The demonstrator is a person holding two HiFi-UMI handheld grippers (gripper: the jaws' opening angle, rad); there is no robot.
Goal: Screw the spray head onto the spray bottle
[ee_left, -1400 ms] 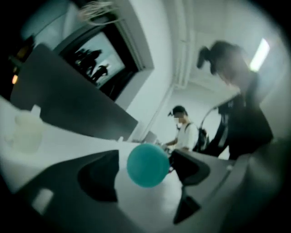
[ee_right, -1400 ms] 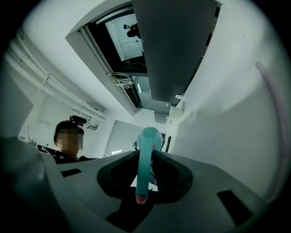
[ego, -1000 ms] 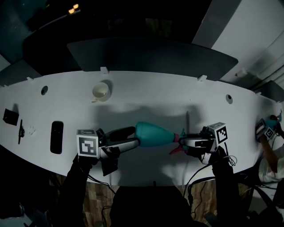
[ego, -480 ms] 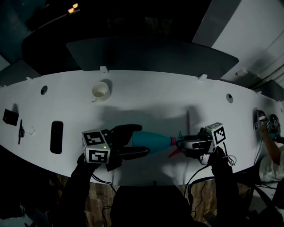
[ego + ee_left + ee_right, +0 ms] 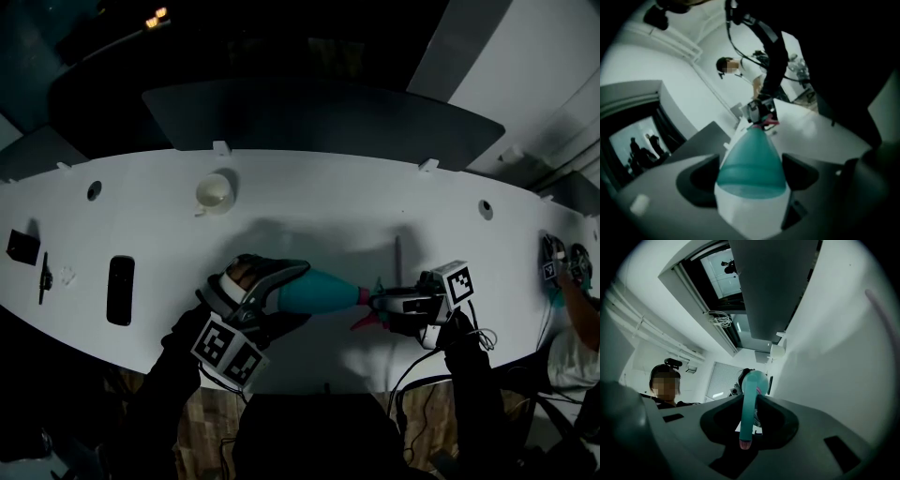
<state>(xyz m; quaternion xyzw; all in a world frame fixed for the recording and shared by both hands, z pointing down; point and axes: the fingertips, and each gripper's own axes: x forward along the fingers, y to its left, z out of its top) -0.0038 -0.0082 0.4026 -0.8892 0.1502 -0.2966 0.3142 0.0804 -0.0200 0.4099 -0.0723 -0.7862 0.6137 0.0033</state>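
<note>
The teal spray bottle (image 5: 323,291) is held lying level over the white table (image 5: 309,211), neck to the right. My left gripper (image 5: 295,292) is shut on its wide base, a pad against each side (image 5: 752,173); its jaws closed a little within the last second with the bottle (image 5: 750,161) between them. The spray head (image 5: 377,292), teal with a pink trigger, sits at the bottle's neck. My right gripper (image 5: 382,303) is shut on it. In the right gripper view a teal stem of the head (image 5: 748,411) runs between the jaws.
A white cup (image 5: 214,192) stands at the back left of the table. A black slab (image 5: 120,289) and small dark items (image 5: 22,247) lie at the far left. Another person's hand with a gripper (image 5: 561,272) is at the right edge.
My left gripper has rolled about its own line, so its marker cube swung from the left side to below the hand, and it slid slightly right. The right gripper has stayed put.
</note>
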